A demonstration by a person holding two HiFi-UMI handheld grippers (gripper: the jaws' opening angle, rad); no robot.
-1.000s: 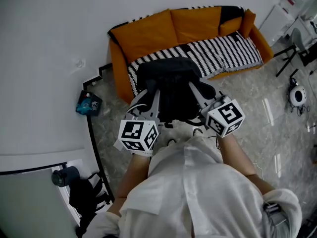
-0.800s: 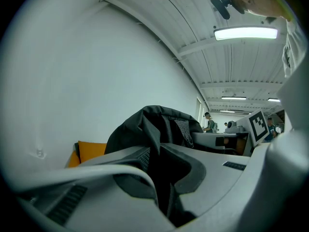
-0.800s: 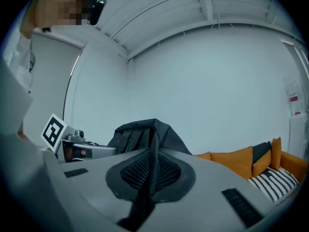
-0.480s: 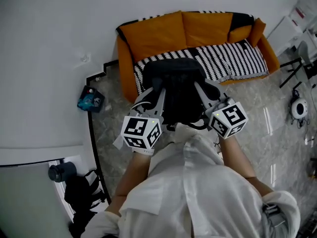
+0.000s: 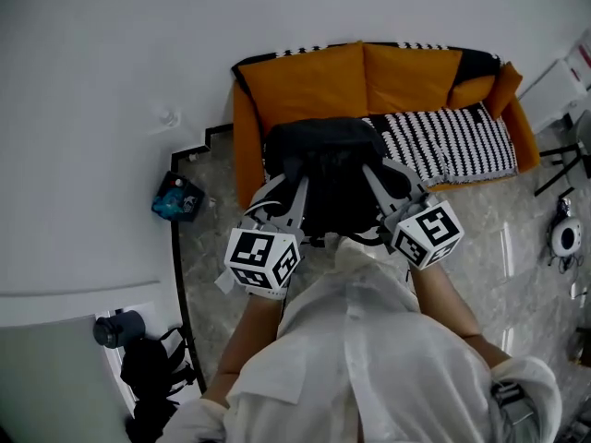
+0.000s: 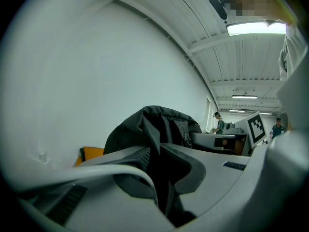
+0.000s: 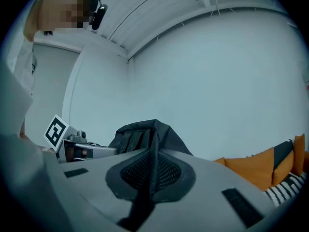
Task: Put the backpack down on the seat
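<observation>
A black backpack [image 5: 328, 169] hangs in the air between my two grippers, over the left end of the orange sofa [image 5: 314, 81] and its black-and-white striped seat [image 5: 452, 141]. My left gripper [image 5: 294, 181] is shut on a fold of the backpack's fabric [image 6: 145, 124], which is pinched between its jaws in the left gripper view. My right gripper [image 5: 374, 172] is shut on a black strap of the backpack [image 7: 145, 132]; the strap runs down between its jaws. The part of the seat under the backpack is hidden.
A white wall stands behind the sofa. A small teal object [image 5: 177, 197] lies on the marble floor left of the sofa. A dark bag and stand [image 5: 148, 367] sit at lower left. A round white device [image 5: 565, 236] and black chair legs [image 5: 563, 155] are at the right.
The sofa has drifted right and nearer in the head view, so the backpack now hangs over the sofa's left end. Both grippers have kept their hold.
</observation>
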